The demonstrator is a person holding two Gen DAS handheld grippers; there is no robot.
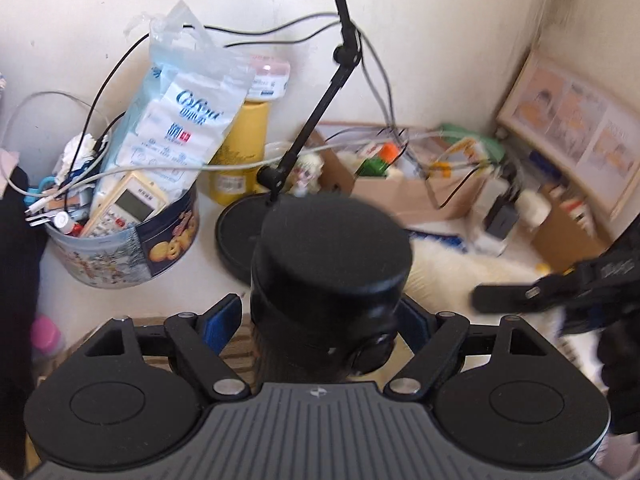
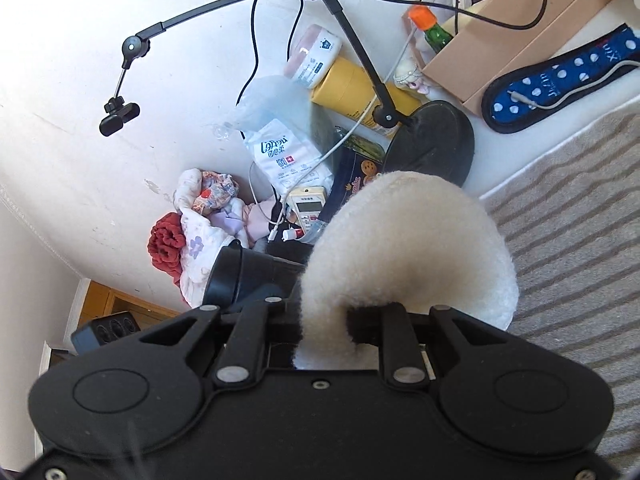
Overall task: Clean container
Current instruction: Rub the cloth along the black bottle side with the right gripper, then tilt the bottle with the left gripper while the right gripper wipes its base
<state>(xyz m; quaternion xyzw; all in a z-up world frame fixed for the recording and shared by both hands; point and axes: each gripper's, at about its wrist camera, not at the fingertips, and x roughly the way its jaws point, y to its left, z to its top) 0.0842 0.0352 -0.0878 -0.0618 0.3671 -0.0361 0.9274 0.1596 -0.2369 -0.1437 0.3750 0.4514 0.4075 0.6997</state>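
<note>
The left gripper (image 1: 320, 316) clamps a black lidded container (image 1: 330, 276) by its body, held up above the cluttered table (image 1: 208, 236). The right gripper (image 2: 348, 320) pinches a fluffy cream cloth (image 2: 404, 240) that folds over just beside it. The container looks rigid, smooth and likely slippery, so a firm mid-body hold suits it; the soft cloth should wrap round it easily.

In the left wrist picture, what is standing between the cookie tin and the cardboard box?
The left wrist view shows a yellow canister and the black lamp base.
</note>
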